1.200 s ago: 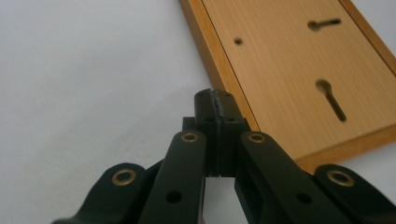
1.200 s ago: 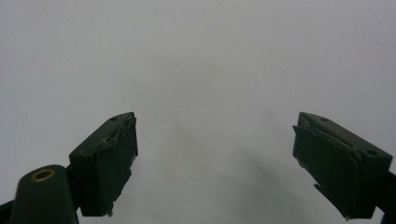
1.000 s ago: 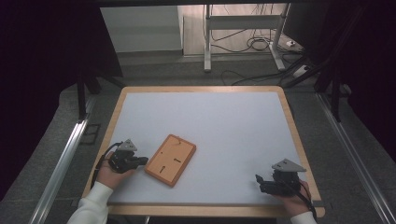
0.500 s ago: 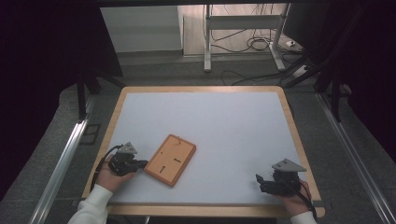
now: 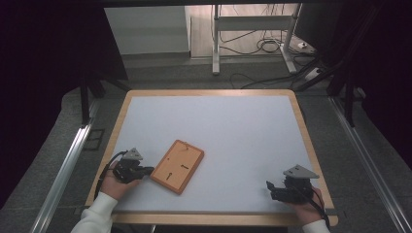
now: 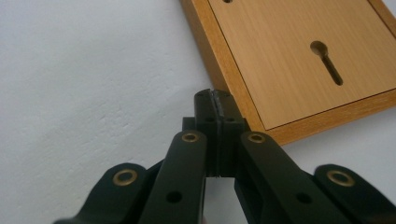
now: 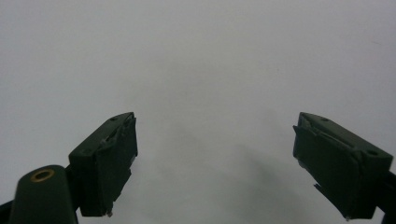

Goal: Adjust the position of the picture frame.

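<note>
An orange-brown wooden board [image 5: 177, 165] with a raised rim and keyhole slots lies flat on the white table top, left of the middle. My left gripper [image 5: 148, 170] rests at the board's left edge, its jaws shut with nothing between them. In the left gripper view the closed tips [image 6: 216, 95] sit right at the rim of the board [image 6: 299, 56]; whether they touch it I cannot tell. My right gripper [image 5: 270, 188] lies near the front right corner, far from the board. Its jaws [image 7: 215, 163] stand wide open over bare white surface.
The white work surface has a wooden frame [image 5: 306, 136] around it. Beyond the far edge are a metal stand [image 5: 252, 29] and loose cables [image 5: 272, 46] on the floor. A metal rail [image 5: 68, 165] runs along the table's left side.
</note>
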The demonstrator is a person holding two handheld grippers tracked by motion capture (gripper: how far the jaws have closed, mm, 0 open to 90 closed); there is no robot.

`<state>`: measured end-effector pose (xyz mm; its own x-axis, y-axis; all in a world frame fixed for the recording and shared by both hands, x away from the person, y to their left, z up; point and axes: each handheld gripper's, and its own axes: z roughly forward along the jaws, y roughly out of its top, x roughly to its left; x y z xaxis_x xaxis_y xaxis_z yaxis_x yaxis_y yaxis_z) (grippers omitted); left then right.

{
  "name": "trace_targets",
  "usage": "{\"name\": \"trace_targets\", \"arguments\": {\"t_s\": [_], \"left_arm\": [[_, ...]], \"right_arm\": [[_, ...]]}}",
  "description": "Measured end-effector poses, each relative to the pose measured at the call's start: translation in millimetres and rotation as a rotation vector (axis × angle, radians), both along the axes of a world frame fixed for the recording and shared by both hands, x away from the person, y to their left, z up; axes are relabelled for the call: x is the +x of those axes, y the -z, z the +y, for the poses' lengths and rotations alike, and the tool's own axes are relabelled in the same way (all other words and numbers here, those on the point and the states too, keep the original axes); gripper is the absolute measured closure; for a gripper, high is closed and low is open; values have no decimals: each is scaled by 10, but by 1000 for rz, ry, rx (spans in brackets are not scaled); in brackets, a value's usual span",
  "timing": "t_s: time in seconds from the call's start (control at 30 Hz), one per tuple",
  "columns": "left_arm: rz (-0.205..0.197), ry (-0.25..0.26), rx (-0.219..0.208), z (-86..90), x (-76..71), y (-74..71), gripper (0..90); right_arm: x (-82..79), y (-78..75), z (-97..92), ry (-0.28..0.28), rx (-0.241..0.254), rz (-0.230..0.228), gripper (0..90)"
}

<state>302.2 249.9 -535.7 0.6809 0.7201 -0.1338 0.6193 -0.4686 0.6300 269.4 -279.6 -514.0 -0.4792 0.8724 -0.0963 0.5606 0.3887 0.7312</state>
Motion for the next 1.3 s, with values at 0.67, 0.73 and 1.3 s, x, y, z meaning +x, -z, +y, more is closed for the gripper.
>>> {"name": "trace_targets", "arguments": {"t_s": [0.67, 0.73, 1.3], "left_arm": [[12, 51, -2, -145, -48, -3, 900], [12, 67, 4, -179, -61, -9, 900], [11, 150, 19, -484, -139, -33, 900]], "right_arm": [[7, 17, 23, -8, -8, 6, 139], [8, 19, 19, -8, -9, 6, 139], [10, 25, 32, -17, -10, 11, 137]]}}
